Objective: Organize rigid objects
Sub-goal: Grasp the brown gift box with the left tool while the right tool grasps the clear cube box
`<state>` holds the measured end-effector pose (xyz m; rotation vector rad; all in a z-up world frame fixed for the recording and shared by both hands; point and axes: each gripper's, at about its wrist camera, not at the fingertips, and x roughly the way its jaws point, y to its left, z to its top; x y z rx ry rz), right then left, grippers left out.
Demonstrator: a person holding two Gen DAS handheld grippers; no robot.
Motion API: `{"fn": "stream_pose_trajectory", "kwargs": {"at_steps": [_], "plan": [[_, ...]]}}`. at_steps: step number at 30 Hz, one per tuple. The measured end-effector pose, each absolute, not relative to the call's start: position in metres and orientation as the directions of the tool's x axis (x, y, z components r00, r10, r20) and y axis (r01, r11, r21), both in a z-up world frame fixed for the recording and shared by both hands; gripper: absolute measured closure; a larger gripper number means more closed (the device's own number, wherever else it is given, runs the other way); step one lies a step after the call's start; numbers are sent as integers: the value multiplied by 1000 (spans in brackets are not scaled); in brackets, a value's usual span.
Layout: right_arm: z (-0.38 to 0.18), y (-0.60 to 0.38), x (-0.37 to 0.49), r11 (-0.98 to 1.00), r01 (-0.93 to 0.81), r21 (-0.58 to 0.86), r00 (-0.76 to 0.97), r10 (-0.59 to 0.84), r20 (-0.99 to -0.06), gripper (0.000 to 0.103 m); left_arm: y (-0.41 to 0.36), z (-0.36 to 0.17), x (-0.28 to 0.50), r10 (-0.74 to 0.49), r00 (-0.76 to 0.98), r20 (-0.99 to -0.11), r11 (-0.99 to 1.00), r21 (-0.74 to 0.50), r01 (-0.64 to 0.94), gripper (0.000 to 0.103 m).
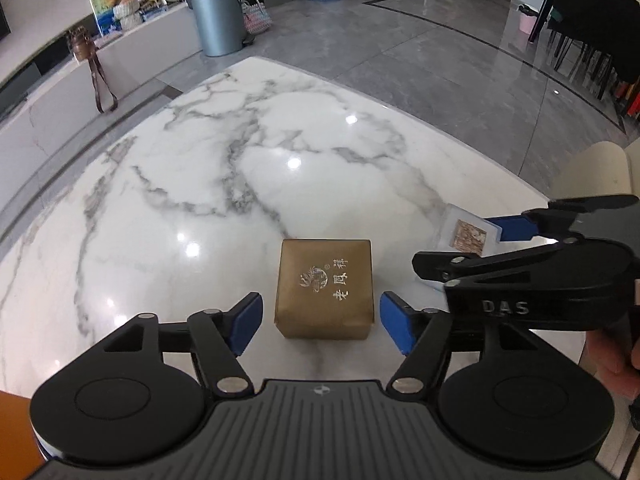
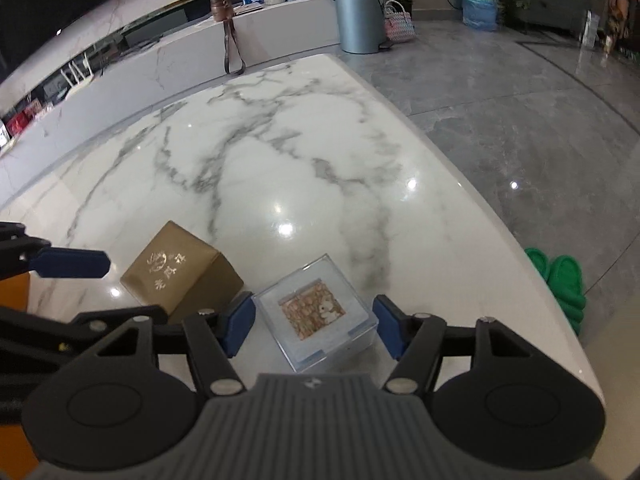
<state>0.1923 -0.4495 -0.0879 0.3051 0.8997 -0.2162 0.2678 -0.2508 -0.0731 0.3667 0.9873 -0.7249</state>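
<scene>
A gold cardboard box with printed characters stands on the white marble table. My left gripper is open around it, with a gap between each blue pad and the box's sides. To its right sits a clear plastic case holding a brown patterned piece. My right gripper is shut on that case, its pads against two opposite sides, and the case rests on the table. The gold box lies just left of the case, with a left gripper finger beside it.
The table's curved edge runs close on the right, with green slippers on the floor beyond it. A grey bin stands past the far edge. An orange object is at the near left, and a cream chair back at the right.
</scene>
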Motion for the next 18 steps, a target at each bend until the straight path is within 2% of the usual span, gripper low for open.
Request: {"fn": "stream_pose_trajectory", "kwargs": {"at_steps": [9, 11, 14, 18], "plan": [[-87, -461, 186, 912, 349, 217, 616, -48, -786, 37, -255, -90, 285, -403, 308, -862, 715, -87, 694, 22], [-88, -463, 186, 907, 354, 226, 615, -44, -787, 37, -258, -94, 286, -373, 310, -874, 716, -59, 696, 23], [-88, -460, 186, 915, 331, 229, 618, -27, -786, 37, -263, -96, 282, -354, 317, -880, 705, -28, 708, 35], [-88, -460, 186, 915, 328, 236, 619, -20, -785, 38, -263, -96, 280, -344, 333, -878, 727, -25, 686, 35]]}}
